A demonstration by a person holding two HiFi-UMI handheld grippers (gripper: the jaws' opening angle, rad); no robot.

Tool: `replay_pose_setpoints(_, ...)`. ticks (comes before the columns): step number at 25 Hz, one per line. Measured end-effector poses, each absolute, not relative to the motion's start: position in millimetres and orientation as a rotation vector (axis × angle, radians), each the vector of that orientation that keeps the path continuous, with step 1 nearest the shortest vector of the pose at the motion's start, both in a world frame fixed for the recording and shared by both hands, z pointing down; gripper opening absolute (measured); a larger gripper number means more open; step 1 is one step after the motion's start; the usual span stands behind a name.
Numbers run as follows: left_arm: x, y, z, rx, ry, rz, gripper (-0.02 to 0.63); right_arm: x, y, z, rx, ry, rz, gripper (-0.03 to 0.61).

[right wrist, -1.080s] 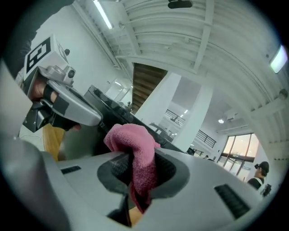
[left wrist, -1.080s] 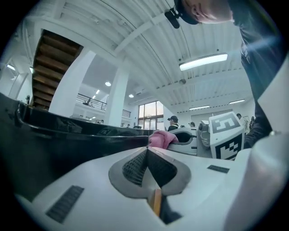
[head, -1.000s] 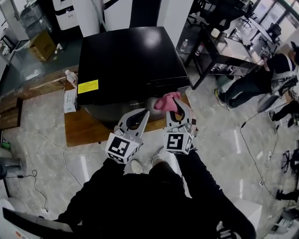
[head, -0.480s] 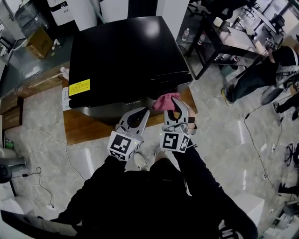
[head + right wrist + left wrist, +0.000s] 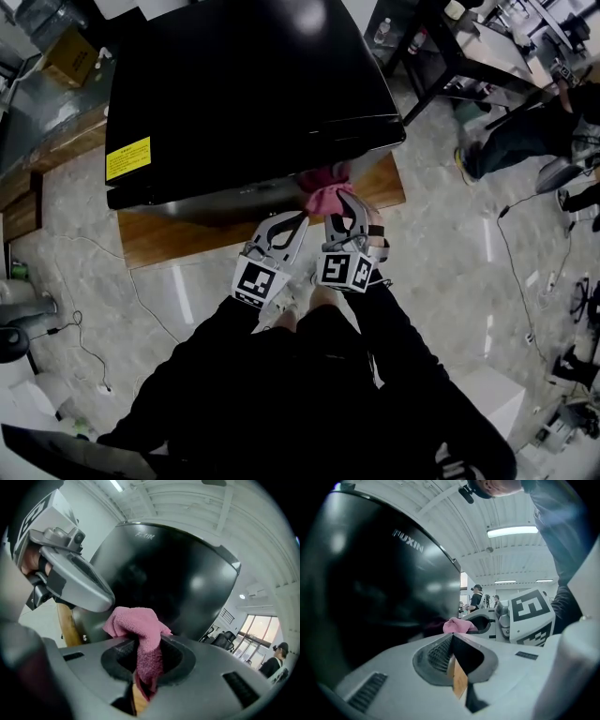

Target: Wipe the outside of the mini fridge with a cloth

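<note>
The black mini fridge [image 5: 244, 84] fills the upper middle of the head view and stands on a wooden platform [image 5: 164, 242]. My right gripper [image 5: 343, 202] is shut on a pink cloth [image 5: 325, 190], which bunches out past its tips against the fridge's glossy front face [image 5: 178, 583]. In the right gripper view the pink cloth [image 5: 140, 630] sits clamped between the jaws. My left gripper [image 5: 292, 220] hangs just left of the right one, shut with nothing in it, close to the fridge front [image 5: 370, 588]. The pink cloth [image 5: 458, 626] shows beyond its tips.
A yellow label [image 5: 127, 157] marks the fridge top's left edge. A dark desk [image 5: 469, 47] stands at the right rear with a seated person [image 5: 534, 131] beside it. A cardboard box [image 5: 70, 58] is at the far left. Cables [image 5: 103, 291] trail over the marble floor.
The head view has closed in on the fridge, which now looks larger. Both grippers have moved closer together, and the cloth has shifted slightly left along the fridge's front.
</note>
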State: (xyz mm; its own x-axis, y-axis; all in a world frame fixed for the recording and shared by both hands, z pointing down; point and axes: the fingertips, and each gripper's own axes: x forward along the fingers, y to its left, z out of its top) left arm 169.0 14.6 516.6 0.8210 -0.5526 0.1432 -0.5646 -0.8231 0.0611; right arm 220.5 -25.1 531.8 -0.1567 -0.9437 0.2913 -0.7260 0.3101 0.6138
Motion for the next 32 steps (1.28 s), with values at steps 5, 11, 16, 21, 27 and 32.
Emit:
replay_pose_setpoints(5, 174.6, 9.7, 582.6, 2.814, -0.899, 0.262, 0.006, 223.2, -26.7, 592.1, 1.408, -1.952, -0.362, 0.075)
replay_pose_setpoints(11, 182.8, -0.3, 661.6, 2.697, -0.893, 0.367, 0.006, 229.4, -30.9, 671.6, 1.304, -1.960, -0.238, 0.074)
replay_pose_setpoints(16, 183.3, -7.2, 701.6, 2.632, -0.901, 0.431, 0.006, 231.7, -30.9, 731.5, 1.224, -1.957, -0.132, 0.075)
replay_pose_setpoints(21, 185.2, -14.5, 728.1, 2.594, -0.923, 0.496, 0.006, 235.6, -33.8, 770.9, 1.157, -1.960, -0.031, 0.074)
replay_pose_setpoints(27, 182.1, -9.5, 735.3, 2.578, -0.918, 0.527, 0.006, 233.0, -31.7, 792.1, 1.084, -1.936, 0.020, 0.074)
replay_pose_setpoints(32, 181.7, -5.3, 714.8, 2.606, -0.899, 0.532, 0.006, 233.9, -29.4, 781.2, 1.078, -1.980, 0.074, 0.075)
